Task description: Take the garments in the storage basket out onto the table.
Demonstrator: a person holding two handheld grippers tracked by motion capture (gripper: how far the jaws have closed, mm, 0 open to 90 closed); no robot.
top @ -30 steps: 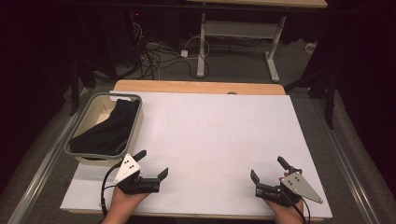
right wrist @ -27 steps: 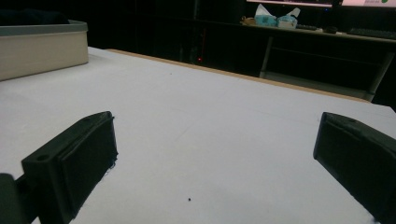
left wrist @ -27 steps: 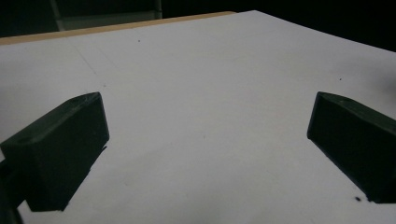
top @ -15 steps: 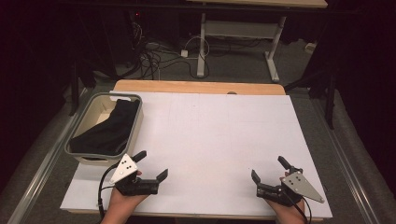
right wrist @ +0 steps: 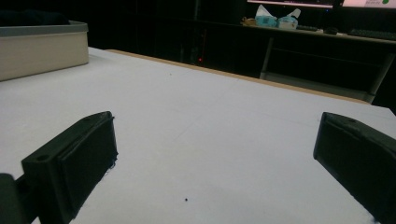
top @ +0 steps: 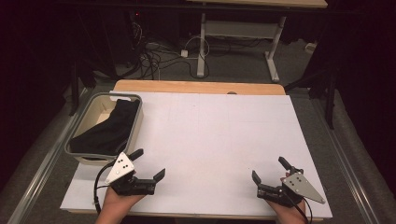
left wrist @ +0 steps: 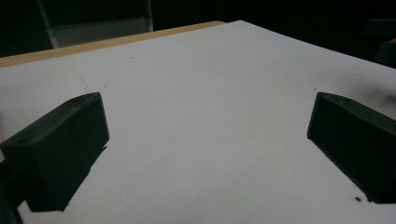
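- Overhead, the left gripper (top: 149,164) and right gripper (top: 270,169), jaws apart, rest at the white table's (top: 215,140) near edge; black folded cloth (top: 108,129) lies in the grey-rimmed beige plastic bin (top: 136,122) at its left edge.
- Left gripper view: jaws spread over bare surface.
- Right gripper view: jaws spread, bin far left.

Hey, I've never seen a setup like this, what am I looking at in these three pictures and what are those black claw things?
A person sits at a table with a white board on it and holds a hand-held two-jaw gripper in each hand. The high view looks down from above: the left gripper is near the bottom left, the right gripper near the bottom right. The other two pictures come from cameras riding on each gripper, looking along its black jaws. Both stand open and hold nothing. On the left edge sits a grey-rimmed bin with a black cloth inside, closest to the left gripper.
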